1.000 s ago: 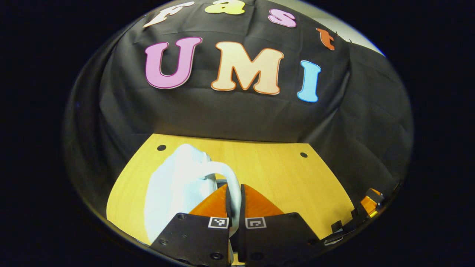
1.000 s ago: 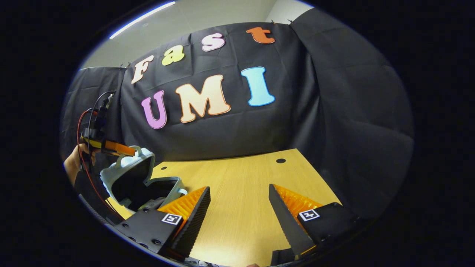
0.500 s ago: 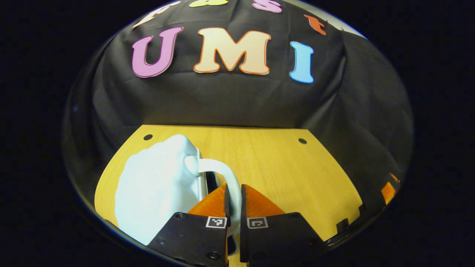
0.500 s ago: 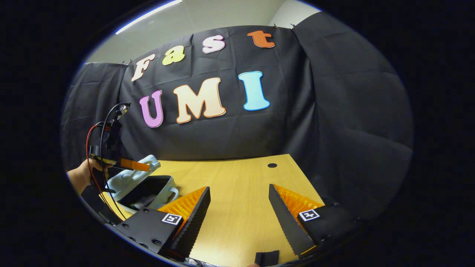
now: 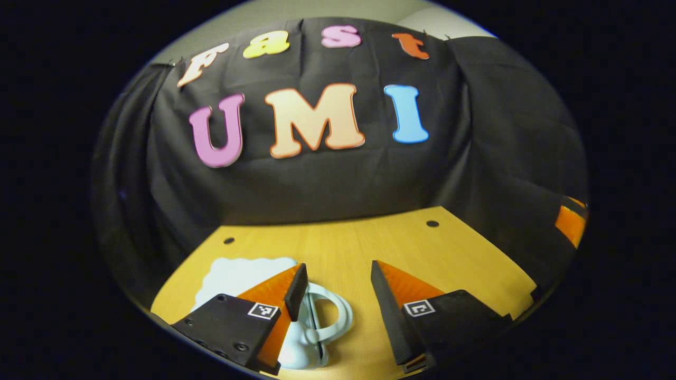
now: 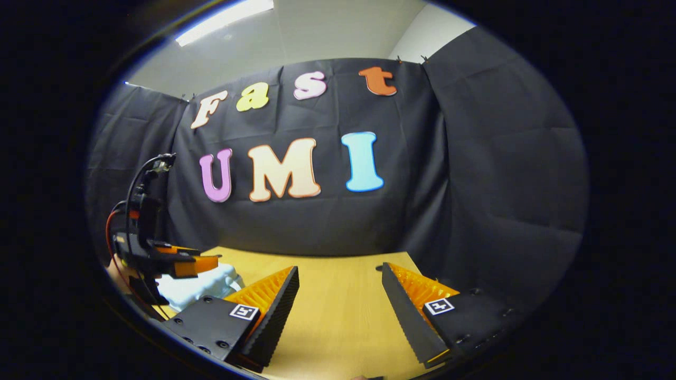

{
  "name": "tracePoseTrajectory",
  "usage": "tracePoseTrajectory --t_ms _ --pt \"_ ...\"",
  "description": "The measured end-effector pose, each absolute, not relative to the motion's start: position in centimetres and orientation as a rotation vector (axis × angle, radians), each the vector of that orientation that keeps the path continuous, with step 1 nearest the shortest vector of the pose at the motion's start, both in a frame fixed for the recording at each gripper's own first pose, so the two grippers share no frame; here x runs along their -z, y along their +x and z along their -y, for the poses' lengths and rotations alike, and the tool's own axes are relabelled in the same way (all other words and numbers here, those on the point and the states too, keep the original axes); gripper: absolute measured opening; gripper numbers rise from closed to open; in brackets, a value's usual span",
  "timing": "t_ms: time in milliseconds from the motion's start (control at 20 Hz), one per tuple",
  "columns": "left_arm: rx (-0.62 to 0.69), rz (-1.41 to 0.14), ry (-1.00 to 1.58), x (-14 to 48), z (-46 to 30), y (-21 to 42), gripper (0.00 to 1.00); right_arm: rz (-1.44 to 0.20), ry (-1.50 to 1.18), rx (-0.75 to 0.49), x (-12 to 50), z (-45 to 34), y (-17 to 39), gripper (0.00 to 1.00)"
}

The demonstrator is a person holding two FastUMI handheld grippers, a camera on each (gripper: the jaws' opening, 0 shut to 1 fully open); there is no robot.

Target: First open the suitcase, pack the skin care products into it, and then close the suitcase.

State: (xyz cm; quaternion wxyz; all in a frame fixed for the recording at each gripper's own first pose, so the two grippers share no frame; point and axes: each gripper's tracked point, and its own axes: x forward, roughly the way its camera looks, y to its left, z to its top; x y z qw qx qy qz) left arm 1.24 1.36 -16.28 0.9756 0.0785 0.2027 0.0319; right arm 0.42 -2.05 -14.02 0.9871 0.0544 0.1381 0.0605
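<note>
The pale suitcase (image 5: 240, 274) lies low on the wooden table (image 5: 433, 253) with its lid down, and its looped handle (image 5: 332, 316) points toward me. My left gripper (image 5: 337, 272) hovers open just above that handle, touching nothing. In the right gripper view the suitcase (image 6: 203, 285) sits at the far left, with the left gripper (image 6: 198, 262) over it and a hand (image 6: 113, 266) behind. My right gripper (image 6: 339, 270) is open above bare table (image 6: 338, 322), well to the right of the suitcase. The skin care products are hidden.
Black cloth walls close off the back and right of the table. Two small dark holes (image 5: 432, 224) mark the tabletop near its far edge. The other gripper (image 5: 570, 224) shows at the far right of the left gripper view.
My left gripper was shut on the suitcase handle, lowering the lid; it has since let go, opened and lifted slightly. The lid now lies down. The right gripper stayed open and tilted upward.
</note>
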Motion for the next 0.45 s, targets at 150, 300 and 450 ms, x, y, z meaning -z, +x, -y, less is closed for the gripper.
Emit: tracePoseTrajectory --t_ms 150,300,450 --pt "-0.031 -0.330 0.123 12.3 1.5 0.3 0.69 -0.219 0.110 -0.130 10.9 -0.1 1.8 0.98" --pt "0.005 -0.280 0.109 9.4 1.5 0.7 0.81 -0.163 0.117 -0.114 8.6 -2.0 1.9 0.97" --pt "0.049 -0.278 0.109 7.9 1.3 0.0 0.81 -0.142 0.119 -0.102 6.7 -4.0 1.2 0.97"
